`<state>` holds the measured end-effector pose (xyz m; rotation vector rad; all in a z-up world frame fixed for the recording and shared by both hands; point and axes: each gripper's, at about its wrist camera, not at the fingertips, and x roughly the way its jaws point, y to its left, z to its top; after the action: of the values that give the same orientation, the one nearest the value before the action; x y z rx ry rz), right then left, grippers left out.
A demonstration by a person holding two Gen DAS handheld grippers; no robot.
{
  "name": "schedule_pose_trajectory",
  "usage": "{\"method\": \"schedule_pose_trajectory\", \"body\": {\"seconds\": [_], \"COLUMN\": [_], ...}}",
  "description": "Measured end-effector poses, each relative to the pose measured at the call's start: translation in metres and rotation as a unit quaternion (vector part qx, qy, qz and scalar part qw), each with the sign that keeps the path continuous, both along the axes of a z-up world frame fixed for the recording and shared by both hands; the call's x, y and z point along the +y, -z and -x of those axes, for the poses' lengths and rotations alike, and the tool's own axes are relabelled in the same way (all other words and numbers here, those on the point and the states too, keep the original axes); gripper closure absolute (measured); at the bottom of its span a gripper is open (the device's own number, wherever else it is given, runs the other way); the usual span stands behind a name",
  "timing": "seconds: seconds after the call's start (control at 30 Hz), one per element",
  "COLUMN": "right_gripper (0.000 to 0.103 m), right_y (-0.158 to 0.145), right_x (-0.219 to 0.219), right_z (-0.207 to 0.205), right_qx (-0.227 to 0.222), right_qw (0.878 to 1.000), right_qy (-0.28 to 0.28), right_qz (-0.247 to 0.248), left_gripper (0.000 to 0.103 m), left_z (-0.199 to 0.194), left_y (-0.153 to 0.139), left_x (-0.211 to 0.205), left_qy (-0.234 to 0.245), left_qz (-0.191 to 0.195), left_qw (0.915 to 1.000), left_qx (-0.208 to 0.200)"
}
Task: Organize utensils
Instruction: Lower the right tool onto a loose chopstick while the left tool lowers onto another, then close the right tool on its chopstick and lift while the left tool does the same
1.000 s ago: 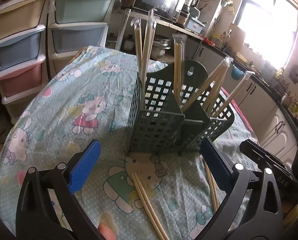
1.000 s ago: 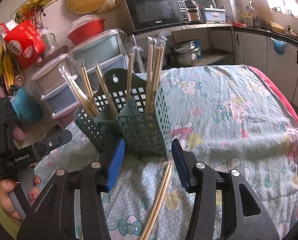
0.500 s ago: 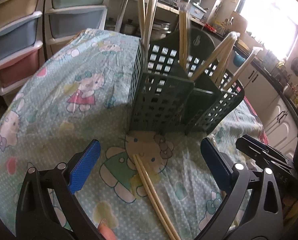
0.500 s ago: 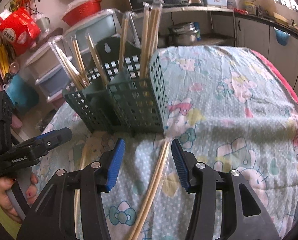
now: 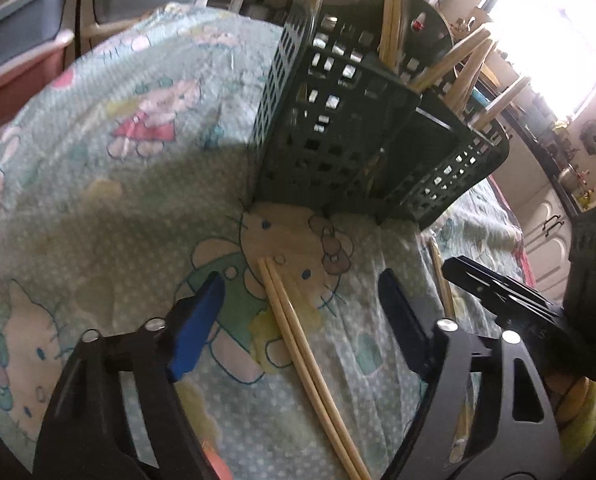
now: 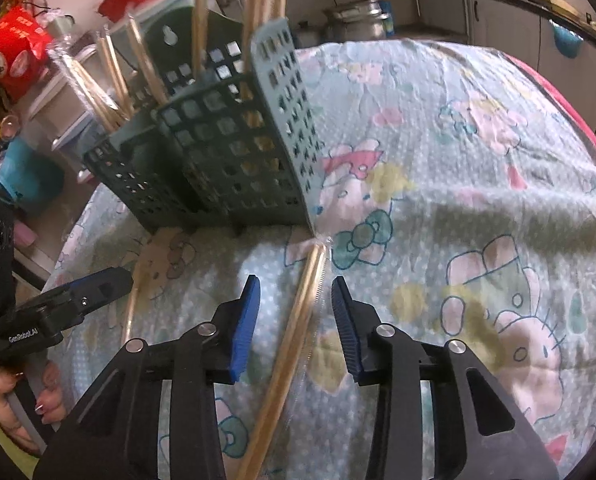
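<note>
Chopsticks lie loose on the tablecloth [image 6: 478,128]; I have dropped both grippers lower over the last second, so a pickup looks next; my right gripper [image 6: 295,320] gapes around the wrapped pair [image 6: 298,320], untouched; my left gripper [image 5: 298,312] straddles the bare pair [image 5: 298,332], empty; beyond, the basket [image 5: 338,152] holds the sorted ones.

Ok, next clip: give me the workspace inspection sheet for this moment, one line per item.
Surface: cartoon-print tablecloth over the table, creased.
Job's things: green utensil basket upright, chopsticks standing in its compartments; bare chopstick pair and plastic-sleeved chopstick pair lying flat in front of it.
Clutter: nothing seen on the cloth.
Grippers: left tool open, straddling the bare pair; right tool open, straddling the sleeved pair.
Cables: nothing seen.
Surroundings: plastic drawer units, metal pot, kitchen cabinets, bright window.
</note>
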<state>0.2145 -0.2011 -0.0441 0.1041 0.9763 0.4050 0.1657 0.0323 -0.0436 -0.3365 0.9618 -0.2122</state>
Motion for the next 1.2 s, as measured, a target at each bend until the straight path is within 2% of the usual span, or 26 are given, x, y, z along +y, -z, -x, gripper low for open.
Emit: {"method": "schedule_pose_trajectory", "body": {"seconds": [0.1,0.2,0.37,0.47,0.53,0.6,0.73,0.9,0.97,1.2], "right_gripper": [0.069,0.070,0.072,0.072,0.072,0.072,0.074,0.082,0.084,0.096], "right_y": [0.005,0.008,0.013,0.015,0.017,0.018,0.018,0.017,0.017,0.012], "right_x": [-0.003,-0.004,-0.004,0.003,0.007,0.009,0.014,0.011,0.007,-0.013], "right_z": [-0.006,-0.007,-0.011,-0.013,-0.011,-0.010,-0.008,-0.004,-0.002,-0.003], "right_qx": [0.009,0.012,0.013,0.006,-0.002,-0.009,-0.021,-0.021,-0.017,0.009], "right_qw": [1.000,1.000,1.000,0.999,0.999,0.998,0.997,0.997,0.998,1.000], "right_qy": [0.004,0.006,0.007,0.002,-0.002,-0.006,-0.013,-0.010,-0.006,0.015], "right_qz": [0.000,0.001,0.014,0.032,0.045,0.057,0.079,0.076,0.068,0.011], "left_gripper": [0.046,0.049,0.055,0.066,0.081,0.088,0.090,0.094,0.098,0.099], "left_z": [-0.003,-0.007,-0.015,-0.020,-0.022,-0.024,-0.027,-0.023,-0.021,-0.010], "left_y": [0.005,0.008,0.010,0.012,0.013,0.014,0.015,0.013,0.011,-0.002], "left_x": [-0.001,-0.002,-0.008,-0.009,-0.006,-0.001,0.001,0.001,0.004,-0.001], "left_qy": [0.001,-0.001,-0.001,-0.006,-0.015,-0.022,-0.023,-0.027,-0.030,-0.018], "left_qz": [-0.001,-0.007,-0.035,-0.048,-0.056,-0.057,-0.054,-0.054,-0.042,-0.023], "left_qw": [0.9999,0.9998,0.9993,0.9988,0.9983,0.9981,0.9983,0.9982,0.9987,0.9995], "left_qx": [0.010,0.016,0.015,0.006,0.004,0.004,0.004,0.001,0.002,-0.013]}}
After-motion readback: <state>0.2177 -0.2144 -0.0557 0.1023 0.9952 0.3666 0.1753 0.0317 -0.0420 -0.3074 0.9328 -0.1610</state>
